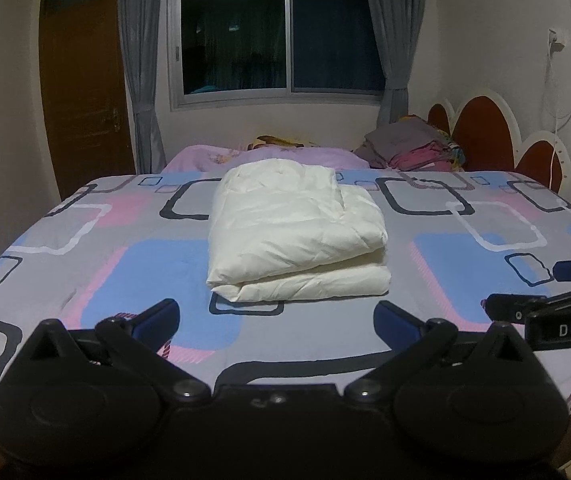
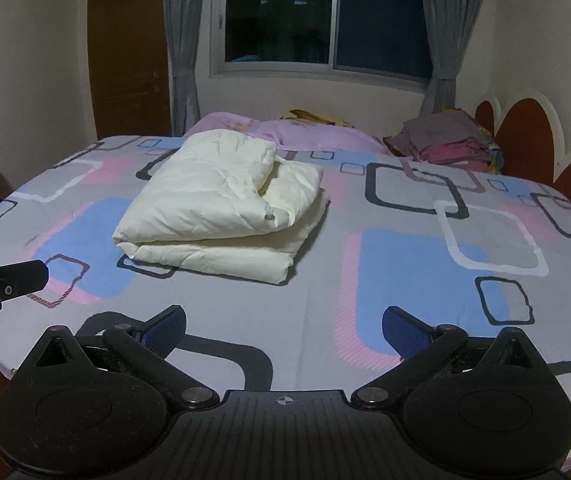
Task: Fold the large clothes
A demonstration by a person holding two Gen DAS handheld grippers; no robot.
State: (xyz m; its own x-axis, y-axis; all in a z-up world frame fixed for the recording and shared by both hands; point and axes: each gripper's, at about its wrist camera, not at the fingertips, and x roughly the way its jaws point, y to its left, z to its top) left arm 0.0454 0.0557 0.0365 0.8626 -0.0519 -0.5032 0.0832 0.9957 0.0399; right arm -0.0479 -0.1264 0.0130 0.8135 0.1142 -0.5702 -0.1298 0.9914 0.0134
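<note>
A folded white padded garment (image 1: 297, 236) lies in a thick, puffy bundle near the middle of a bed (image 1: 85, 248) spread with a grey sheet printed in blue, pink and black squares. Its layers are stacked, the upper fold lying over a wider lower one, with the rounded folded edge facing the cameras.

Both handheld grippers hang short of the bundle, above the near part of the bed and angled downward toward it. The left gripper (image 1: 276, 318) has its jaws spread wide — its blue-padded fingertips (image 1: 157, 316) stand far apart with only bare sheet between them, the garment lying beyond them and not touched. The right gripper (image 2: 283, 326) is likewise fully spread, its blue pads (image 2: 403, 330) well apart over the sheet and clear of the bundle, which sits ahead and to the left in its view.

The two tools are side by side: the right gripper's fingers enter the left wrist view at its right edge, and the left gripper's show at the left edge of the right wrist view.

At the far side of the bed lie a pink pillow (image 1: 285, 156) and a stack of folded clothes (image 1: 409, 146) in grey and pink beside a red-and-white scalloped headboard (image 1: 485, 128). Behind — a dark window (image 1: 277, 44) flanked by grey curtains (image 1: 141, 64), and a brown wooden door (image 1: 81, 80).
</note>
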